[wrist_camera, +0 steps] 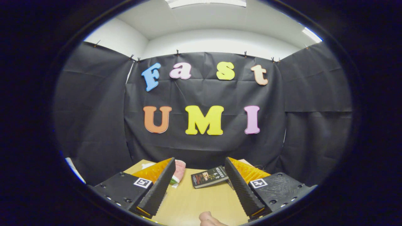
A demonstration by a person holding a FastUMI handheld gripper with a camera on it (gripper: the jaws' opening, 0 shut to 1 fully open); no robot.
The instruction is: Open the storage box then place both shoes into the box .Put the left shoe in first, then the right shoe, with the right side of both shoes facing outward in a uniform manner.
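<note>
- Black-draped booth; pale wooden worktop (188, 201) below.
- Tongs (198, 185) released, fingers wide apart, grasping nothing.
- Pink-and-white soft item (179, 171), possibly a shoe, just beyond the left finger; storage box location undetermined.
- If a shoe: likely light and pliable; grip at the heel collar.

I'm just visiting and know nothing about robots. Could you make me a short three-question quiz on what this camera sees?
1. True or false: the claw is clamped on something.
2. What lies just beyond the fingers on the pale wooden table? A) a dark paperback book B) a glass bottle C) a metal spoon
3. Fill in: a pink and white ____ object sits beside the left finger.

Key
1. False: the fingers stand apart with bare table between them.
2. A, the dark paperback book.
3. Soft: the pink and white soft object, partly hidden, so its kind is unclear.
</note>
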